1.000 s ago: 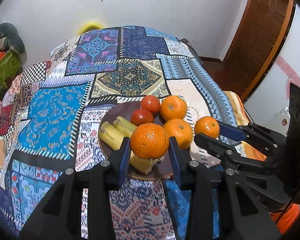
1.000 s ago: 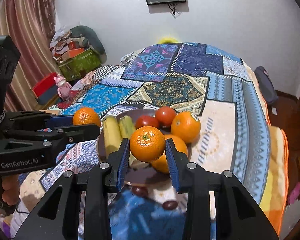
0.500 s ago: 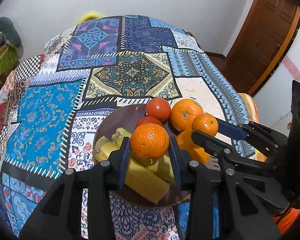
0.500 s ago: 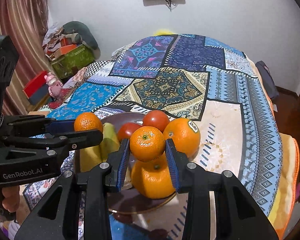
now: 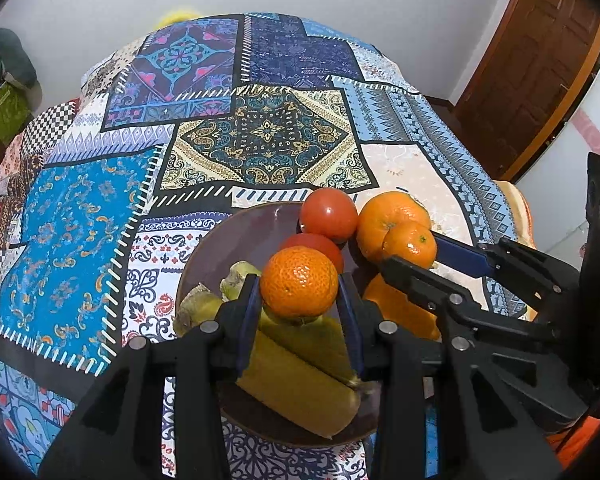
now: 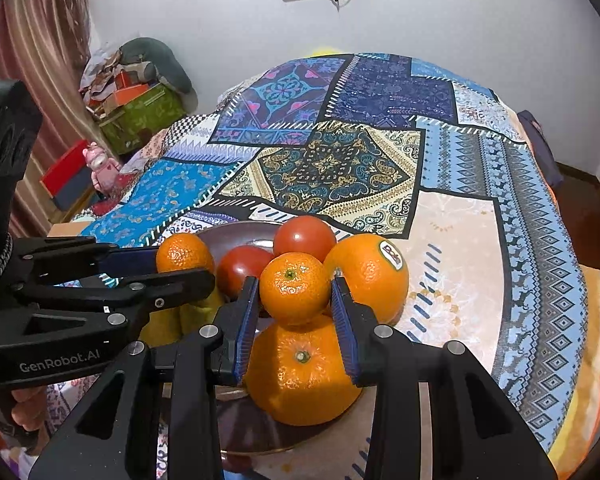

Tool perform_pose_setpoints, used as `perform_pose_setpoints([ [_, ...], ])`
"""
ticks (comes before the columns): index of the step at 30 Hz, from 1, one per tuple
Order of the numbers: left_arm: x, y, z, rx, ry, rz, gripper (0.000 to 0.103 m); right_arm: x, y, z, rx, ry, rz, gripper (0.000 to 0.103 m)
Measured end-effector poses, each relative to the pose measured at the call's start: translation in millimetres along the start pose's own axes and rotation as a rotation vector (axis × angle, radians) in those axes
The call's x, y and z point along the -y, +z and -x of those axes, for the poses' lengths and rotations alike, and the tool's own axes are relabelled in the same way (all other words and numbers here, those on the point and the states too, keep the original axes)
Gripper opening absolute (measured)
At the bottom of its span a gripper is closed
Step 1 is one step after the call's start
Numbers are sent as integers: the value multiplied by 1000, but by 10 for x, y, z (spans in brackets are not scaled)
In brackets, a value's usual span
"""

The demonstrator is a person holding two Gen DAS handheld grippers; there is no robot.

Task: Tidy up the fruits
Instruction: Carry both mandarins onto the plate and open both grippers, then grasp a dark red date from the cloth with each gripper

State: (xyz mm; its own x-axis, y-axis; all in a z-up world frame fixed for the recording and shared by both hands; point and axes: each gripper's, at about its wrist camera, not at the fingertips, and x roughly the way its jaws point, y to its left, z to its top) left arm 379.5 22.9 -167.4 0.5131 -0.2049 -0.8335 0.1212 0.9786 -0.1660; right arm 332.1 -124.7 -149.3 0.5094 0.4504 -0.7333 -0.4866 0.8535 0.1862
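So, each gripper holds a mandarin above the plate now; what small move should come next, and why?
Probably lower the left gripper a little and release its mandarin onto the plate, since it hangs over the bananas. The right gripper holds its mandarin just above the oranges.

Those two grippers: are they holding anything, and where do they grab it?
Yes. The left gripper clamps a small mandarin by its two opposite sides. The right gripper clamps another mandarin the same way, above the brown plate.
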Motion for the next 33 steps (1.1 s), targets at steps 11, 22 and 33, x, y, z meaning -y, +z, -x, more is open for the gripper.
perform_pose_setpoints([
  [11,15,-36,48,5,-6,-10,40,3,-38,18,-4,12,-11,34],
  [22,77,-164,430,36,-13,-9,41,18,-102,354,28,-2,-14,35],
  [33,357,-537,786,44,-36,-52,48,64,-390,756,35,-35,-16,37],
])
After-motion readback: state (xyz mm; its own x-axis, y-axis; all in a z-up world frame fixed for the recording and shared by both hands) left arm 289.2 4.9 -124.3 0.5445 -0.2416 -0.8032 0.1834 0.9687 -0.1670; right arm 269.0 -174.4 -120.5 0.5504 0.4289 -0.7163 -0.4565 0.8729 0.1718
